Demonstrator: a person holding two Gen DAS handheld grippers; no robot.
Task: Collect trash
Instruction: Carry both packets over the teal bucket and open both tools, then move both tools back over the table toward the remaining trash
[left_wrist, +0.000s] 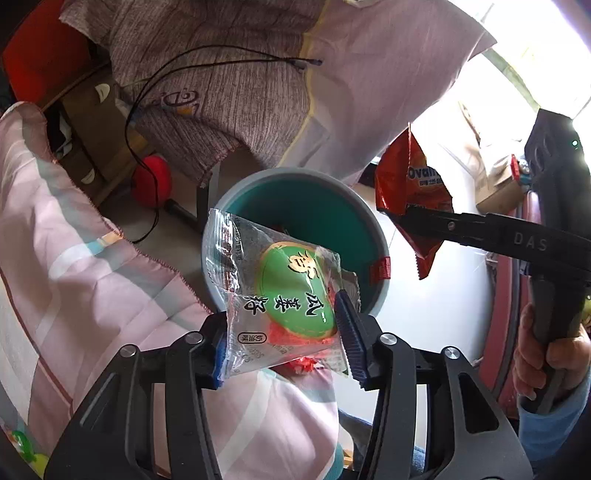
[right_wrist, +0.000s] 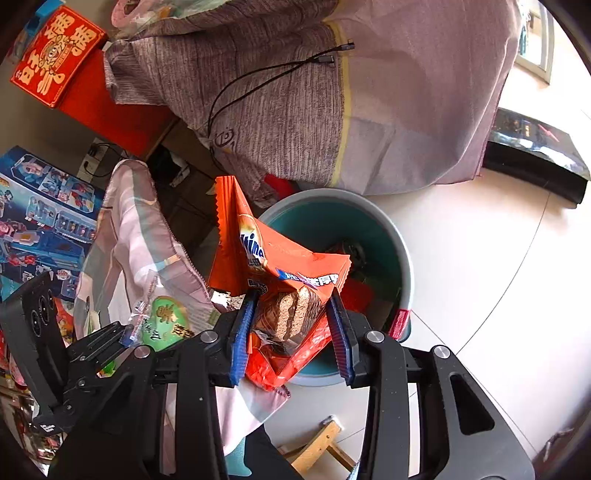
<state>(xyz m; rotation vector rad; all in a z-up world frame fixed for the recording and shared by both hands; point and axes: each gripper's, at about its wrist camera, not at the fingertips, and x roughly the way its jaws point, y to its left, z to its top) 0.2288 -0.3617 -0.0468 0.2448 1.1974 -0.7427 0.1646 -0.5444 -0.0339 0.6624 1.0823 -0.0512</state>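
Observation:
My left gripper (left_wrist: 282, 328) is shut on a clear snack wrapper with a green oval label (left_wrist: 284, 288) and holds it above the near rim of a grey bin with a teal inside (left_wrist: 314, 206). My right gripper (right_wrist: 291, 328) is shut on an orange Ovaltine wrapper (right_wrist: 280, 273) and holds it over the near left rim of the same bin (right_wrist: 399, 258). The orange wrapper (left_wrist: 410, 195) and the right gripper (left_wrist: 410, 218) show to the right of the bin in the left wrist view. The green wrapper (right_wrist: 166, 321) shows at the left in the right wrist view. Some trash lies in the bin.
A pink striped quilt (left_wrist: 74, 277) hangs at the left of the bin. A grey and lilac cloth (right_wrist: 295, 92) with a black cable (right_wrist: 236, 85) drapes behind it. Red boxes (right_wrist: 55, 55) and a toy box (right_wrist: 40, 221) stand at the left. White tiled floor (right_wrist: 498, 277) lies to the right.

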